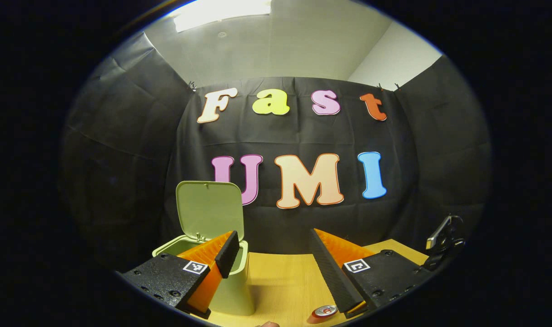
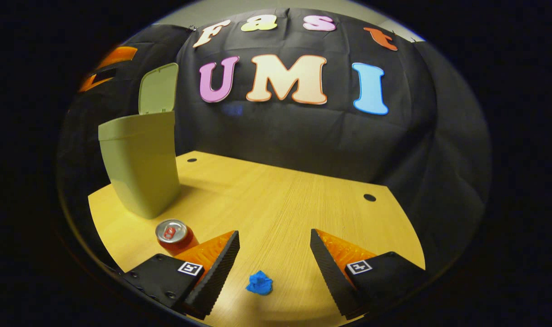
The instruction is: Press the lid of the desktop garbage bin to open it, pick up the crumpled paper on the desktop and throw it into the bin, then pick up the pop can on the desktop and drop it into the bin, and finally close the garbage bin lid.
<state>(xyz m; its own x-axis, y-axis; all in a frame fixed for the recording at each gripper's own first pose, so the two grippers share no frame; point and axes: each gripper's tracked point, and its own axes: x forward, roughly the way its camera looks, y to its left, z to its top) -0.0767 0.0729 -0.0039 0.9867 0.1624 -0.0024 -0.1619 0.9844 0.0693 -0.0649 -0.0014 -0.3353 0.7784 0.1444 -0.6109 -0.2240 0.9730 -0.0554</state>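
Note:
A pale green desktop bin (image 2: pixel 139 168) stands at the table's left with its lid (image 2: pixel 156 88) swung up. In the left gripper view the same bin (image 1: pixel 232 290) sits low left with its lid (image 1: pixel 210 209) upright, and my left gripper (image 1: pixel 273 240) hovers open above the table, its left finger in front of the bin's rim. A red pop can (image 2: pixel 176 237) stands upright near the bin; its top (image 1: pixel 323 312) peeks in at the bottom of the left gripper view. A blue crumpled paper (image 2: pixel 259 283) lies on the table between the fingers of my open right gripper (image 2: pixel 274 240).
The wooden table (image 2: pixel 294 200) has small round holes (image 2: pixel 369 197) near its back edge and right side. Black cloth walls close the booth behind and at the sides. The other gripper (image 1: pixel 445 240) shows at the right edge of the left gripper view.

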